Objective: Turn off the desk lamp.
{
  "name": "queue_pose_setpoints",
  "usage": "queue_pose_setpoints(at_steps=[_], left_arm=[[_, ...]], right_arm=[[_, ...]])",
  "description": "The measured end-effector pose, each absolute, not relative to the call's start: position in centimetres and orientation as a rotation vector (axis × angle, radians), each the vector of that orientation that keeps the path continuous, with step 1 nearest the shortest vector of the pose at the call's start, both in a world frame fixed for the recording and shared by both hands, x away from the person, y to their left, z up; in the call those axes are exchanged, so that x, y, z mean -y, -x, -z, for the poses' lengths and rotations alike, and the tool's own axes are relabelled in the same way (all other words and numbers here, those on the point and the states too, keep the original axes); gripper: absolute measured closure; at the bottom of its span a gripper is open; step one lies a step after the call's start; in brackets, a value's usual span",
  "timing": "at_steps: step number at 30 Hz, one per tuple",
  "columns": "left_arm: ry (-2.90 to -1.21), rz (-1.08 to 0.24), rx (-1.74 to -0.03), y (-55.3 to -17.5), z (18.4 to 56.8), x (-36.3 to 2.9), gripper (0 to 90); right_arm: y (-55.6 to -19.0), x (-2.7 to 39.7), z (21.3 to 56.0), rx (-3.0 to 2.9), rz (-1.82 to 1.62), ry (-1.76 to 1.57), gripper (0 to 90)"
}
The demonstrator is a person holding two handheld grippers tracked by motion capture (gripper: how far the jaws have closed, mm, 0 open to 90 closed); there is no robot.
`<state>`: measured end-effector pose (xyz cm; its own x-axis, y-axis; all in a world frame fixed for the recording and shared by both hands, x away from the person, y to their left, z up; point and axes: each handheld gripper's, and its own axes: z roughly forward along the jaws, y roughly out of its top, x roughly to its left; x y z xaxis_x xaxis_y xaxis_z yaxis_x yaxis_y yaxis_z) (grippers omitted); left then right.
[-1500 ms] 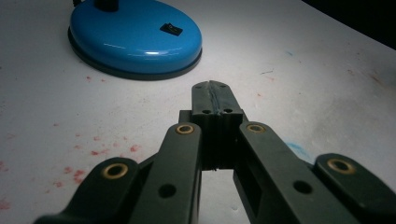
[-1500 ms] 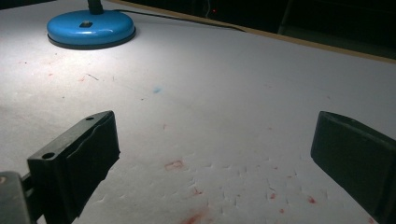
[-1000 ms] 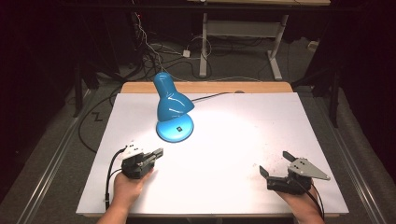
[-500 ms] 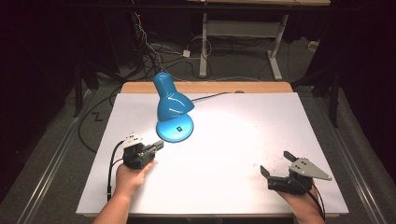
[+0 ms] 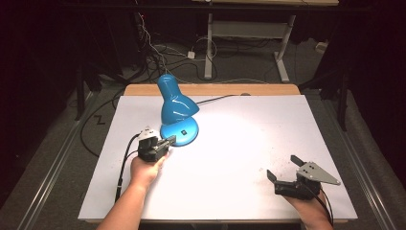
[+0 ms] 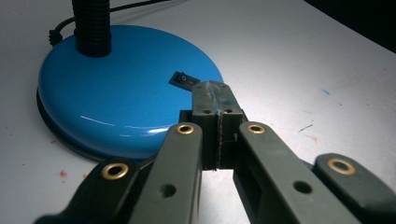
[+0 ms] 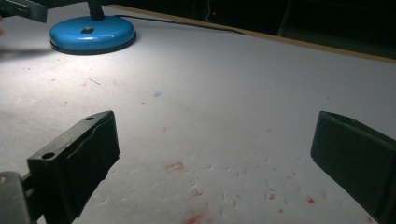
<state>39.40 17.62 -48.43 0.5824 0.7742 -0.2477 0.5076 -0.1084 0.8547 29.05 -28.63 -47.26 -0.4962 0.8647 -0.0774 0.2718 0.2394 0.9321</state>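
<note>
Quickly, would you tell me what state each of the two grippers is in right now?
Left gripper: shut, holding nothing, its tip over the blue lamp base beside the switch.
Right gripper: open, empty, above the white table.

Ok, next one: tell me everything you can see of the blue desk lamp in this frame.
The blue desk lamp stands upright toward the back left of the white tabletop. It has a glossy round base that looks like painted metal, a black ribbed neck rising from it, and a blue shade turned toward the right, where the table is brightly lit. A black rocker switch sits on the base, and a dark cord runs off behind. The left gripper, jaws shut, sits at the switch; contact is unclear.
</note>
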Motion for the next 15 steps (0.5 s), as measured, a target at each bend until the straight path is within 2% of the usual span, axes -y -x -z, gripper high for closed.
queue_pose_setpoints(at_steps=[15], left_arm=[[-1.702,-0.292,-1.079,-41.9,48.9,-16.7,87.9]], right_arm=[[-29.1,28.7,47.3,-1.906,-1.252,-1.046,1.9]])
